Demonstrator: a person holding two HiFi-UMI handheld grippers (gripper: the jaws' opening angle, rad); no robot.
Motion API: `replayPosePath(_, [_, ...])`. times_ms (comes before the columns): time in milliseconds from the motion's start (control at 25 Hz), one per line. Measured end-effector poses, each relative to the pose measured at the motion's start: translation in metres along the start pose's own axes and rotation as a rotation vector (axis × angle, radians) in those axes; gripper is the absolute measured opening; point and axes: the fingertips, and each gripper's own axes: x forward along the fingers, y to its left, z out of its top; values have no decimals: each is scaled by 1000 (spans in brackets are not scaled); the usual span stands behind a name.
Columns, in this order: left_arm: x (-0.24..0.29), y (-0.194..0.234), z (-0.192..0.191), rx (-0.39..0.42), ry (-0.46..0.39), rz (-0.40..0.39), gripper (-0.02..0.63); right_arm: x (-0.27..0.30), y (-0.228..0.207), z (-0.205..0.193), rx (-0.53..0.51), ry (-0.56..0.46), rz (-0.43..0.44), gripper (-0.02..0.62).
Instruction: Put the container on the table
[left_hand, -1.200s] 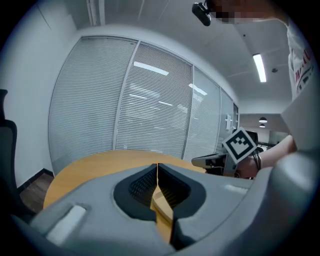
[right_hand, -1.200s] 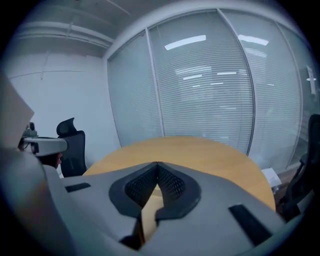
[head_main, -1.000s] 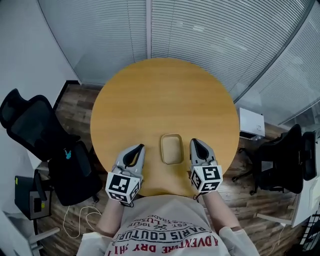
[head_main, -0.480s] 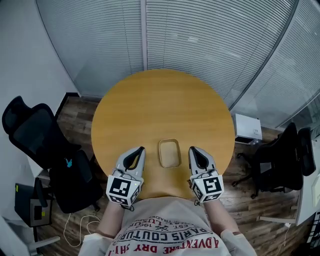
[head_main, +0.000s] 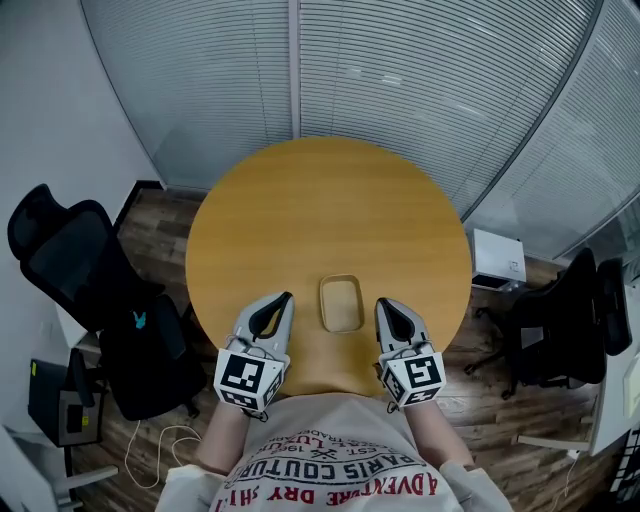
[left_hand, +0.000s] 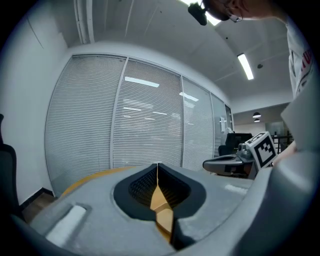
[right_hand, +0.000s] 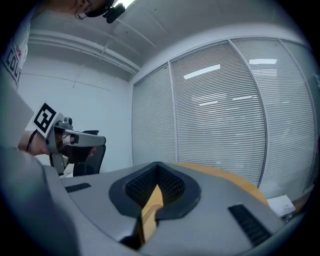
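1. Head view: The container (head_main: 341, 303), a small, shallow, tan, rounded-rectangle dish, sits empty on the round wooden counter (head_main: 330, 190), close to the edge nearest the person. It lies between the left gripper (head_main: 279, 301) and the right gripper (head_main: 384, 304), just beside each and touching neither. Both grippers point away from the person over the near rim, each with its marker cube toward the printed shirt (head_main: 330, 465). Each gripper's fingers taper to a single tip. A black chair (head_main: 70, 255) stands on the wood floor (head_main: 150, 215) at the left and another chair (head_main: 565, 315) at the right. Blinds (head_main: 420, 80) curve behind the counter.

2. Left gripper view: The fingers (left_hand: 142, 185) are pressed together at the tip with nothing between them. Only a sliver of counter shows through the hollow below the tip. The right gripper, with its marker cube, shows off to the right. The container is out of sight here.

3. Right gripper view: These fingers (right_hand: 172, 186) are likewise pressed together and empty, with the counter seen through the hollow. The left gripper shows at the left, before a chair. The container does not show.
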Motion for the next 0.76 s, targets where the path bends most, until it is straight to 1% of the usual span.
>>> replayPosePath(240, [2, -1, -4, -4, 15, 3, 14, 1, 0, -5, -13, 16, -6, 8])
replayPosePath(400, [4, -9, -8, 15, 25, -17, 14, 0, 1, -8, -22, 25, -5, 8])
replayPosePath(600, [8, -11, -8, 18, 25, -26, 14, 3, 0, -8, 9, 33, -2, 8])
replayPosePath(760, [11, -8, -7, 11, 27, -16, 14, 5, -1, -4, 8, 34, -1, 8])
